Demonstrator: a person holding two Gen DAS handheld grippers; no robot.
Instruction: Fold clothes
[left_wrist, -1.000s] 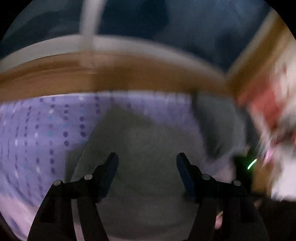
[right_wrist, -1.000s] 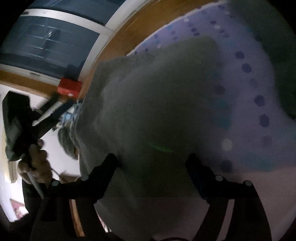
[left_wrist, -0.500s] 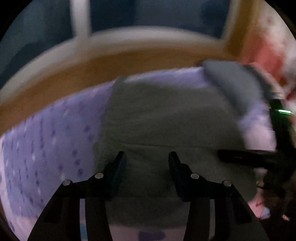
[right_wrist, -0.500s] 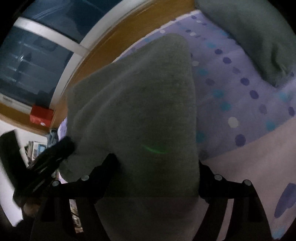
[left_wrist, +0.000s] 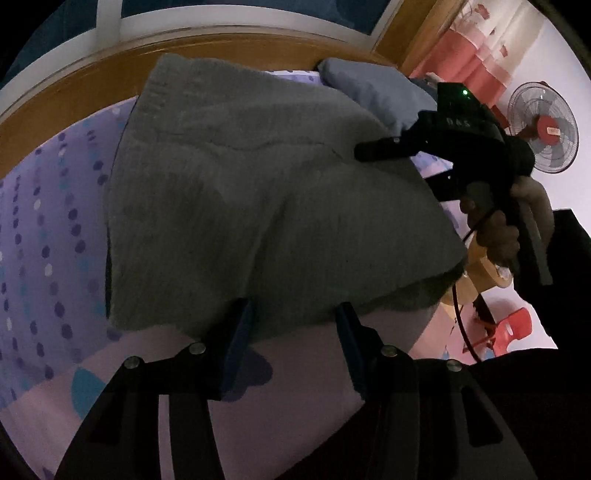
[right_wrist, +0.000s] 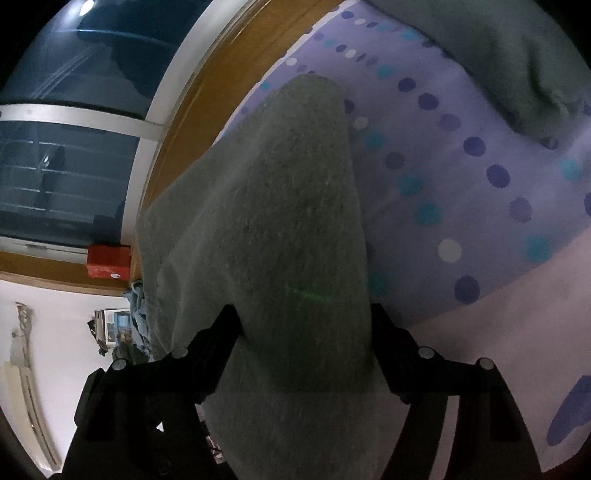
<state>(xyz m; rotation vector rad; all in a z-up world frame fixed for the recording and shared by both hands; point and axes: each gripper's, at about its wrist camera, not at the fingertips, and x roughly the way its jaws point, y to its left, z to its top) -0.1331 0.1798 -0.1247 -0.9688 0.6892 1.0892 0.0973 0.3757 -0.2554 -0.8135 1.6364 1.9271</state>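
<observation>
A grey knitted garment (left_wrist: 258, 206) lies folded on a purple polka-dot bedsheet (left_wrist: 48, 229). In the left wrist view my left gripper (left_wrist: 291, 332) stands open at the garment's near edge, holding nothing. The right gripper's black body (left_wrist: 461, 140) shows at the garment's right side, in a hand. In the right wrist view the right gripper (right_wrist: 303, 332) is open wide, and the grey garment (right_wrist: 280, 229) fills the gap between its fingers. The fingers do not pinch it.
A wooden bed frame (left_wrist: 74, 92) and a dark window (right_wrist: 55, 147) run along the far side. A grey-blue pillow (left_wrist: 373, 88) lies beyond the garment. A second grey cloth (right_wrist: 498, 55) lies at the far right. A fan (left_wrist: 543, 125) and red chair (left_wrist: 513, 325) stand beyond the bed.
The left gripper swung left and pulled back to the garment's near edge, its jaws somewhat narrower. The garment now lies folded narrower. The right gripper stayed open over it.
</observation>
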